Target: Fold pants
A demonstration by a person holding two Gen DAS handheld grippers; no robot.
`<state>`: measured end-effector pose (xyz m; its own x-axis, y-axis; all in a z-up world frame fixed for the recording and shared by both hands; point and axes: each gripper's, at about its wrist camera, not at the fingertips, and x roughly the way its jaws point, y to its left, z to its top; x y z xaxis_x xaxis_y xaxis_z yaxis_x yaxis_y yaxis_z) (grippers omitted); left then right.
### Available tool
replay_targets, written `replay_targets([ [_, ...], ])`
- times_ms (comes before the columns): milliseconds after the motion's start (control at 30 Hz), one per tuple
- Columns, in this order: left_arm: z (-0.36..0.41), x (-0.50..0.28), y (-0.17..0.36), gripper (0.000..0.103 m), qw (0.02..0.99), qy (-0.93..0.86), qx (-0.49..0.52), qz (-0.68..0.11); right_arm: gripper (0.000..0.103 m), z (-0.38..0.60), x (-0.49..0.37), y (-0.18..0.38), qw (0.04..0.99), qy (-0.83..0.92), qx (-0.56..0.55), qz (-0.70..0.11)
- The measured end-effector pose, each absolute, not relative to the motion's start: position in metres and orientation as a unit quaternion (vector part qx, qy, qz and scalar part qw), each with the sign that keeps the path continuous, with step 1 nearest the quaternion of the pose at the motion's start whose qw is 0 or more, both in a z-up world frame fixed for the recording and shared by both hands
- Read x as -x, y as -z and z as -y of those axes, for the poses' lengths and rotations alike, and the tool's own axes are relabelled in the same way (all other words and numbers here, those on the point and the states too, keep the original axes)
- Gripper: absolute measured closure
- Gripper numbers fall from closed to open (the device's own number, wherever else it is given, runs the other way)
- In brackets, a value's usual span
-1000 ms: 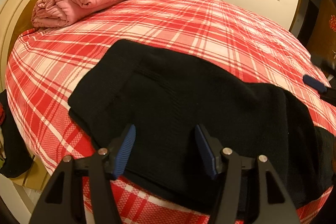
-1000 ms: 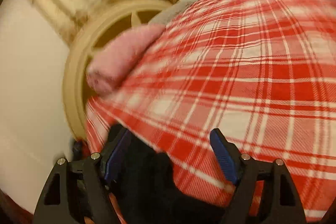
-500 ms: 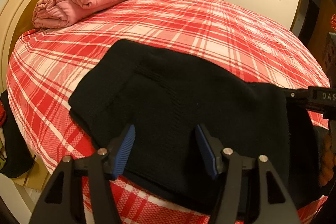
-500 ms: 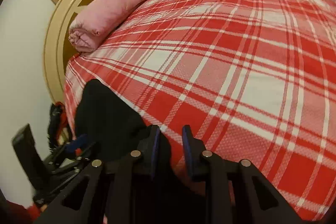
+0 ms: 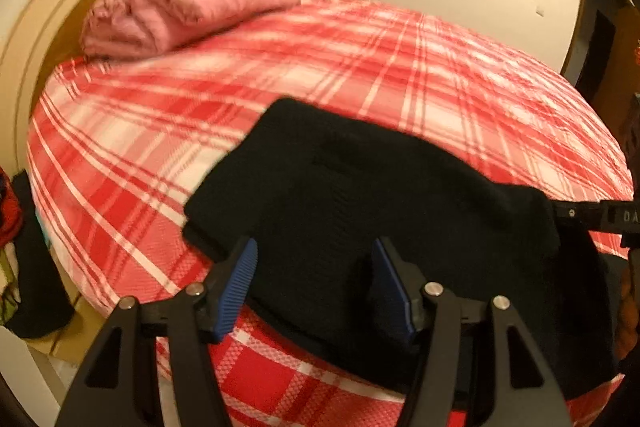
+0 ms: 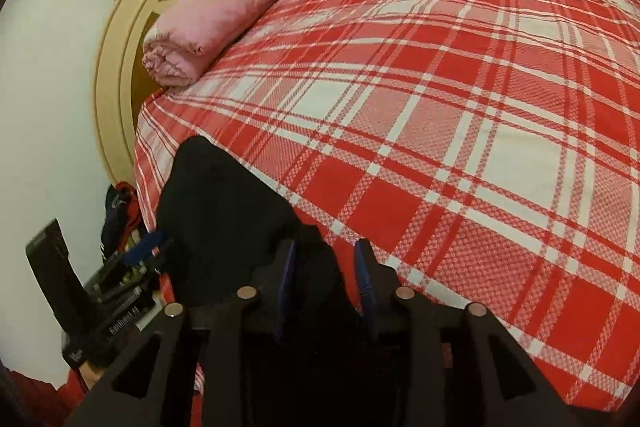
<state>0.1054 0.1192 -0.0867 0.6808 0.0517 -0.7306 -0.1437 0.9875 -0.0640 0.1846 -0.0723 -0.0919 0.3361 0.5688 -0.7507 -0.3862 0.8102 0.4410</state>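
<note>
Two grippers are ours, one in each hand, and both reach over the near edge of the bed. In the left wrist view our left gripper (image 5: 314, 281) stands wide open above the black pants (image 5: 384, 211), its blue pads (image 5: 240, 281) apart with nothing between them. Only this view shows the pants whole, lying flat on the plaid bedcover (image 5: 420, 75) near its front edge. In the right wrist view our right gripper (image 6: 326, 277) is closed on a bunch of the pants (image 6: 224, 207) at their right end. The same view shows the other tool low at the left. Farther back, a rolled pink blanket (image 6: 224, 15) lies against the round headboard (image 6: 120, 75).
</note>
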Motion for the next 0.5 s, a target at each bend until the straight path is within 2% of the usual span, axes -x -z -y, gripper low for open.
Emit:
replay_targets([
  [167,-0.104,-0.100,0.093,0.039,0.919,-0.080,0.007,-0.385,0.067,0.053,-0.179,0.089,0.829,-0.285,-0.026,-0.480],
  [300,-0.109,-0.099,0.092,0.038,0.918,-0.080,0.022,-0.387,0.069,0.036,-0.167,0.088,0.827,-0.297,0.036,-0.475],
  [367,-0.110,-0.100,0.092,0.038,0.918,-0.078,0.024,-0.389,0.085,0.036,-0.166,0.087,0.822,-0.303,0.029,-0.482],
  [433,-0.111,-0.100,0.092,0.038,0.918,-0.078,0.023,-0.389,0.090,0.042,-0.165,0.084,0.827,-0.295,0.017,-0.478],
  [500,-0.110,-0.100,0.092,0.038,0.918,-0.078,0.024,-0.389,0.091,0.057,-0.164,0.079,0.851,-0.258,0.003,-0.457],
])
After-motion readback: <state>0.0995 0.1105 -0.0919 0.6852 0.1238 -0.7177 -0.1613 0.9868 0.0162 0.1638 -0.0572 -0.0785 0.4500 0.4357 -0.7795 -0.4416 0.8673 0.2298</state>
